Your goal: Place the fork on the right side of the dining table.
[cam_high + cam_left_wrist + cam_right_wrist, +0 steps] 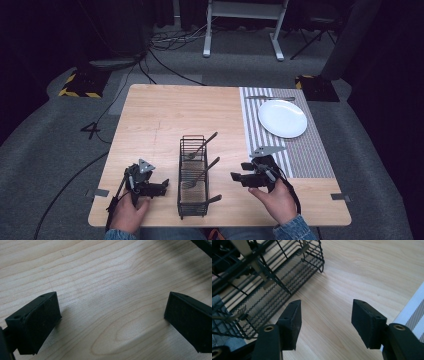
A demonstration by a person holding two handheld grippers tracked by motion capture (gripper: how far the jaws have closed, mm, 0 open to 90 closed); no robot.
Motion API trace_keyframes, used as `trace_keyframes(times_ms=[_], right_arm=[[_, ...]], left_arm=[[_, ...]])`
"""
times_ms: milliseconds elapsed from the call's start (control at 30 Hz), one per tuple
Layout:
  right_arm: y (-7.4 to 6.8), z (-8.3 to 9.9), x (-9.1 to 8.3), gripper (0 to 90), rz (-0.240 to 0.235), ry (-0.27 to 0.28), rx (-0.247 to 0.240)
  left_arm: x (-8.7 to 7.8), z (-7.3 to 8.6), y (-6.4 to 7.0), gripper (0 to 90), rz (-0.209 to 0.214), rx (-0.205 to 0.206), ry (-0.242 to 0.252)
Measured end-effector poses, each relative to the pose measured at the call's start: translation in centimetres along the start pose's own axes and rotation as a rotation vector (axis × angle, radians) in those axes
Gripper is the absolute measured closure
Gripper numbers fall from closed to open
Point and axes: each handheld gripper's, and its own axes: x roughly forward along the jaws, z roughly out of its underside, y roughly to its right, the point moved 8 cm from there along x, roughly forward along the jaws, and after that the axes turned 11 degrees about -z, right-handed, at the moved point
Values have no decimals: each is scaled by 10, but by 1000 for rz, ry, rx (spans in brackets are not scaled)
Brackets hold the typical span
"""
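Black wire makes up the long narrow basket (193, 176) that stands on the wooden table (150, 120), and this basket serves as the landmark for everything else. Inside it lie three pieces of cutlery: a fork (202, 146) at the far end, another fork (201, 173) in the middle and a third piece (212, 199) at the near end, whose head I cannot make out; all three handles stick out over the basket's right rim. Just left of the basket the left gripper (164, 186) rests low over bare wood, its jaws spread wide with nothing between them, as the left gripper view confirms. Just right of the basket the right gripper (234, 176) points toward it, jaws also apart and empty; in the right gripper view the basket's mesh wall (274, 285) sits close ahead and to the left. Further right of the basket and beyond it lies a striped mat (295, 145) with a white plate (282, 118) on it, and a piece of cutlery (270, 98) beyond the plate. I judge the work to be laying the cutlery out by the plate, with a pick from the basket about to start. The next move probably calls for the right gripper to rise to a protruding handle, most likely the middle fork's, turn its jaws across that handle and close.
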Motion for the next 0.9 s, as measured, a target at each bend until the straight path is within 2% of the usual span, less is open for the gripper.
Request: trace_keyframes(times_ms=[100,167,300,333,367,500,700,833,900], right_arm=[[-1,-13,-6,424,2,6,-5],[-1,-22,-11,426,-9,23,7],[2,-47,-20,427,4,66,-2],[1,-58,-21,429,-7,80,-5],[1,-62,-21,431,-14,84,-3],[1,-71,-20,441,-20,84,-6],[2,-90,-14,520,-77,64,20],[-1,-99,-9,545,-70,56,-7],[-2,-103,-6,545,-75,55,-1]], left_arm=[[-1,1,0,4,3,4,0],[-1,1,0,4,8,8,1],[-1,2,0,4,8,10,1],[-1,1,0,3,8,11,1],[-1,1,0,3,7,18,1],[0,0,0,3,5,9,2],[0,0,0,3,6,13,0],[0,0,0,4,5,13,0],[0,0,0,4,5,13,0]])
